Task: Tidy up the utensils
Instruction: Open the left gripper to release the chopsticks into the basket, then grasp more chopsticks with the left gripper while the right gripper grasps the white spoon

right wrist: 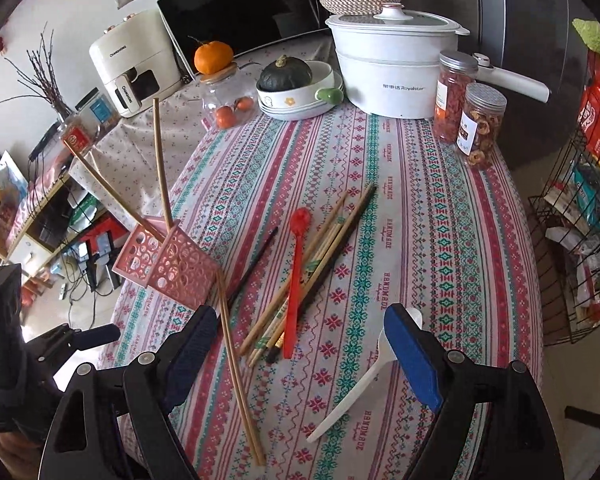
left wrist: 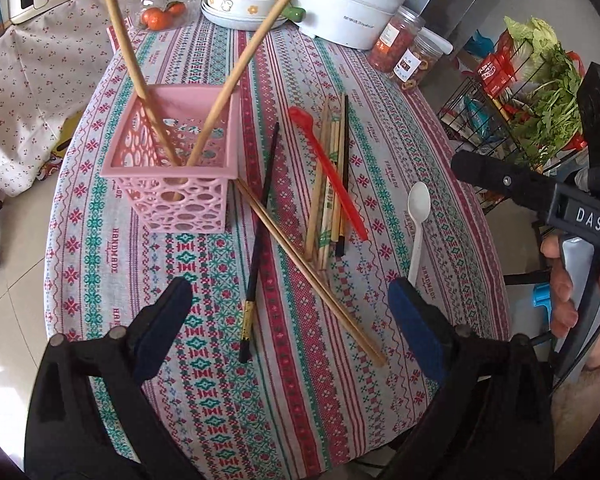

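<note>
A pink perforated basket (left wrist: 176,168) (right wrist: 168,264) stands on the patterned tablecloth with two long wooden sticks (left wrist: 236,68) (right wrist: 162,168) leaning in it. Loose on the cloth lie a long wooden chopstick pair (left wrist: 312,272) (right wrist: 236,376), a black chopstick (left wrist: 260,232) (right wrist: 252,268), a bundle of chopsticks (left wrist: 330,184) (right wrist: 320,264), a red spoon (left wrist: 332,176) (right wrist: 294,280) and a white spoon (left wrist: 418,224) (right wrist: 360,380). My left gripper (left wrist: 290,320) is open above the black chopstick. My right gripper (right wrist: 300,348) is open over the bundle's near ends, and its body shows in the left wrist view (left wrist: 540,200).
At the table's far side stand a white electric pot (right wrist: 392,68), two jars (right wrist: 472,116), a bowl with a green squash (right wrist: 296,88) and a glass jar of oranges (right wrist: 226,100). A wire rack with vegetables (left wrist: 532,100) stands right of the table.
</note>
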Motion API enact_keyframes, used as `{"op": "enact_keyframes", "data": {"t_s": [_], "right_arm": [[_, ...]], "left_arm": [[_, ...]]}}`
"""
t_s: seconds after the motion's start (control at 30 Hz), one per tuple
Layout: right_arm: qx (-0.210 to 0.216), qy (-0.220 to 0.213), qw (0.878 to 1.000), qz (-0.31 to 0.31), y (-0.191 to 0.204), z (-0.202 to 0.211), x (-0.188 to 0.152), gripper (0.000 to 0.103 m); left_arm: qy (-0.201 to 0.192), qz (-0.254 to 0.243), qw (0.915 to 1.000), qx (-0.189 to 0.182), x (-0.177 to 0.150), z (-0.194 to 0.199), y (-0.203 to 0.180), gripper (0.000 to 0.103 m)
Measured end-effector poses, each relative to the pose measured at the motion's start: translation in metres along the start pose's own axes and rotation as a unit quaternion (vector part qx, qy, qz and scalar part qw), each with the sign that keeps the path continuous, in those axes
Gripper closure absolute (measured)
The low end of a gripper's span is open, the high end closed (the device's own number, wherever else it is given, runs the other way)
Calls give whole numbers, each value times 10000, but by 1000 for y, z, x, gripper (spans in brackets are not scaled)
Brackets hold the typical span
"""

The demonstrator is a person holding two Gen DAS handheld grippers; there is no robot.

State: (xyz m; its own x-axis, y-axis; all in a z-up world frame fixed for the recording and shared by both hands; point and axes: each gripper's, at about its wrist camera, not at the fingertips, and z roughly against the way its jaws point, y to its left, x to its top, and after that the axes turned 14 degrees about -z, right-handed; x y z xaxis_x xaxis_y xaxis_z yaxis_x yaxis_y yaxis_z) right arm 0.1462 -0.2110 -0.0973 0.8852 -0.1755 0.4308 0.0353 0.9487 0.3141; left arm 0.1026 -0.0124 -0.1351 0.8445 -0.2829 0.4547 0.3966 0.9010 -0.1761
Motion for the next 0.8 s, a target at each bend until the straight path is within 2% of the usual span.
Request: {"op": "enact_keyframes", "data": {"t_s": [0.07,0.13,0.23,0.47,0.53,0.63,0.8], "right_arm": [[-121,52,9999,3,-5,-5,-1,16],[-159,133,9998,-53,-12,-9,-2,16],[-217,238,9994,-161,-23,-16,-2,16],[-393,555,9970,-383,-46,-30,-3,16],[-450,616,9962,-422,-51,-33,-4,16],[-521,684,9952,-462,-58,-37,-4,16],[-541,722,9941,-597,-68,-38,-2,16]], "left_arm": [[-3,102,9999,-77,3,-11,-4,22],[36,194,9997,-141,6,-24,-7,45],[108,324,9994,7,9,-44,-11,58],[214,267,9977,590,15,-73,-16,72],[269,240,9972,659,15,-77,-15,81],[286,105,9975,638,15,-79,-15,84],[543,-493,9970,256,11,-77,-26,93]]}}
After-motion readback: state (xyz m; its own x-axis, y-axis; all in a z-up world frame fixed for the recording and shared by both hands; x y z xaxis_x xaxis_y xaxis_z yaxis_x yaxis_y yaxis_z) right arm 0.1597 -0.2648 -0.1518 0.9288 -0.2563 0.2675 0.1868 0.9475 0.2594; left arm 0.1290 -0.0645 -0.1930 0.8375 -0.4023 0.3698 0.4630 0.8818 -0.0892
